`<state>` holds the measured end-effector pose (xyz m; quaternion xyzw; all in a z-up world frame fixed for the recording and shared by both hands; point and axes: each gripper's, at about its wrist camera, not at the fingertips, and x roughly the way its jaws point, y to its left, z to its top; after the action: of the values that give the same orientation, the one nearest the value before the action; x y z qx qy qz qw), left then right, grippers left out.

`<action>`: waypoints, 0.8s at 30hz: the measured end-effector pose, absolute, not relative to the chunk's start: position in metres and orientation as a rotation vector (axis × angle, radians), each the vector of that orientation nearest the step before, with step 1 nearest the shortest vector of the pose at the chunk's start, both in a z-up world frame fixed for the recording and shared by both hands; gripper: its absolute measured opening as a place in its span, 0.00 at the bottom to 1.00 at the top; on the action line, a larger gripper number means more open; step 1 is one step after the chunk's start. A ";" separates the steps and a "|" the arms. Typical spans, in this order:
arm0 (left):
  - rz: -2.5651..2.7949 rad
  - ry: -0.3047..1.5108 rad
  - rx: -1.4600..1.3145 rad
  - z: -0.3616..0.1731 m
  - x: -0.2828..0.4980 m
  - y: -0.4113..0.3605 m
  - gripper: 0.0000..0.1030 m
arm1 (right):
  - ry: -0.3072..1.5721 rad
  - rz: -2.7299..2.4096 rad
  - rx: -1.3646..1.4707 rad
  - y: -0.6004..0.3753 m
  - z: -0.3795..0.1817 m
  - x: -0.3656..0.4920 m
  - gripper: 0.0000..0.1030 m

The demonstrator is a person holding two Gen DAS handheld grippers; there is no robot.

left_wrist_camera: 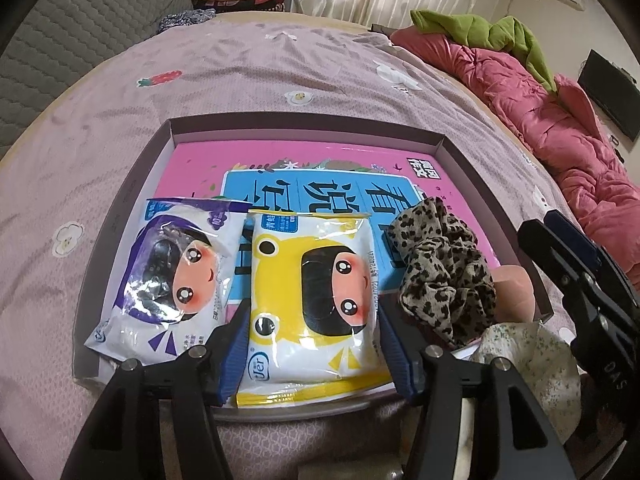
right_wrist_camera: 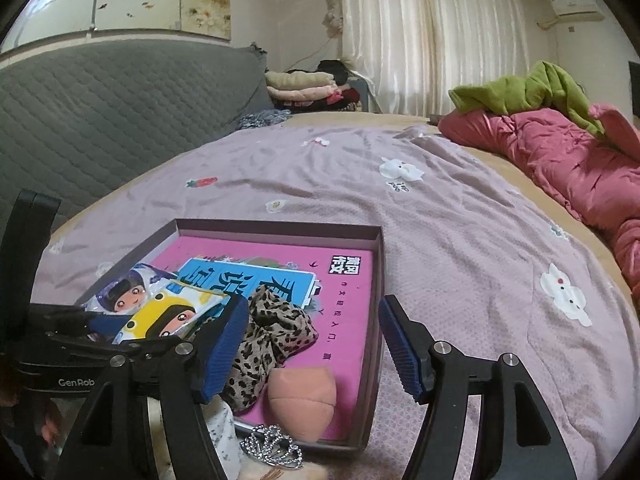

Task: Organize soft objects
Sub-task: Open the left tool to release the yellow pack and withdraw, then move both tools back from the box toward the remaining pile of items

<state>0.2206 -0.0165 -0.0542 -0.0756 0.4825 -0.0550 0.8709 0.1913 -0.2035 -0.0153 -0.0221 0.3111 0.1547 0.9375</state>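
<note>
A shallow box (left_wrist_camera: 308, 126) lies on the bed with a pink book (left_wrist_camera: 280, 156) in it. My left gripper (left_wrist_camera: 310, 354) has its fingers on both sides of a yellow tissue pack (left_wrist_camera: 312, 300) at the box's near edge. A purple tissue pack (left_wrist_camera: 168, 276) lies to its left. A leopard-print scrunchie (left_wrist_camera: 444, 268) and a peach sponge (right_wrist_camera: 302, 400) lie to the right. My right gripper (right_wrist_camera: 316, 348) is open and empty over the box's right wall (right_wrist_camera: 374, 340); it also shows in the left wrist view (left_wrist_camera: 560, 248).
A floral cloth (left_wrist_camera: 532, 364) and a silver tiara (right_wrist_camera: 276, 450) lie at the box's near edge. A pink quilt (right_wrist_camera: 560, 160) with a green garment (right_wrist_camera: 528, 92) lies along the bed's right side. A grey headboard (right_wrist_camera: 100, 112) and folded clothes (right_wrist_camera: 304, 88) are behind.
</note>
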 end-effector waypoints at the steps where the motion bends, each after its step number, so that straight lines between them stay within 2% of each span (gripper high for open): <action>1: -0.117 1.009 -0.160 -0.054 0.220 -0.016 0.57 | 0.635 0.315 -0.043 -0.205 -0.015 0.191 0.67; 7: -0.103 1.003 -0.176 -0.049 0.217 -0.011 0.59 | 0.626 0.323 -0.035 -0.205 -0.013 0.190 0.68; 11: -0.103 0.980 -0.220 -0.043 0.212 -0.002 0.60 | 0.616 0.331 -0.029 -0.205 -0.011 0.188 0.71; 24: -0.078 0.944 -0.247 -0.028 0.202 0.014 0.60 | 0.609 0.345 -0.024 -0.204 -0.008 0.185 0.72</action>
<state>0.2018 0.0141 -0.0284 -0.1185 0.4533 -0.0373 0.8827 0.1852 -0.2043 -0.0081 -0.0115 0.2984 0.1688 0.9393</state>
